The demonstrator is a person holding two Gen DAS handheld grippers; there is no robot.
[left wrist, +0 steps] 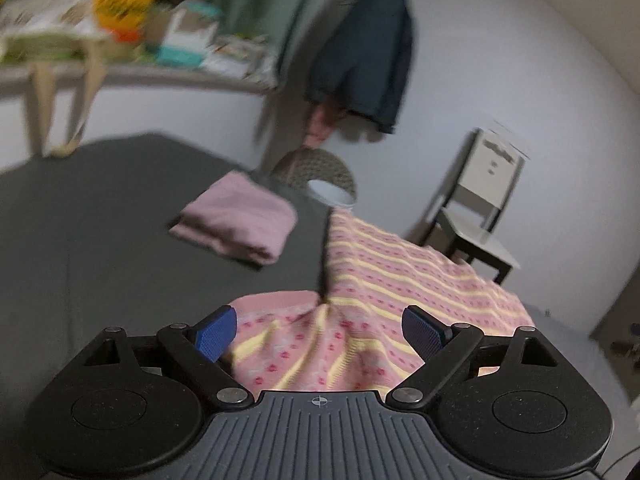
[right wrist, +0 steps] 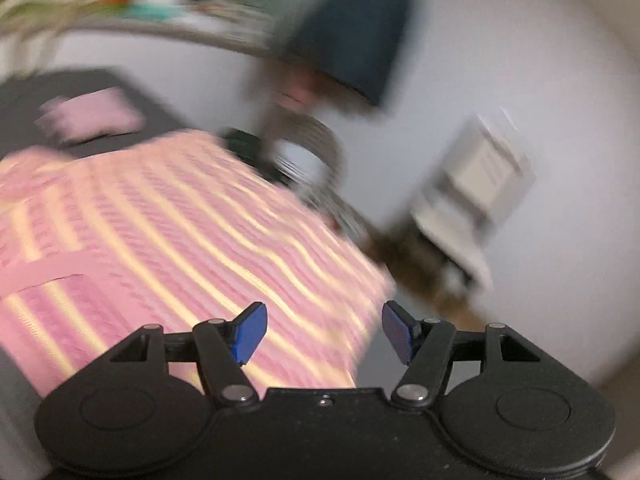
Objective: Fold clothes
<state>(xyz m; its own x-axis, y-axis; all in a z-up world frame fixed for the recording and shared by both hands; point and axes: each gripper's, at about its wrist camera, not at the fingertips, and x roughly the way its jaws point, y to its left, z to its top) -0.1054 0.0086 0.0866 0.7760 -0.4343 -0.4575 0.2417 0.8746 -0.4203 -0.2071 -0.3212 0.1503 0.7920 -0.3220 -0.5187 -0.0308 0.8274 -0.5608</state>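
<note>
A pink garment with yellow stripes (left wrist: 400,276) lies spread over the right side of a dark grey bed (left wrist: 100,248). My left gripper (left wrist: 320,334) is open, its blue pads (left wrist: 214,336) wide apart above a bunched part of that garment. In the blurred right wrist view the same striped garment (right wrist: 180,232) fills the left, and my right gripper (right wrist: 322,334) is open over its right edge. A folded plain pink garment (left wrist: 236,220) rests farther back on the bed, also visible as the pink garment (right wrist: 90,118).
A chair (left wrist: 480,216) stands against the white wall at right. A woven basket (left wrist: 316,170) with a white bowl (left wrist: 330,192) sits beyond the bed. Dark and green clothes (left wrist: 360,40) hang above. A cluttered shelf (left wrist: 120,32) runs along the upper left.
</note>
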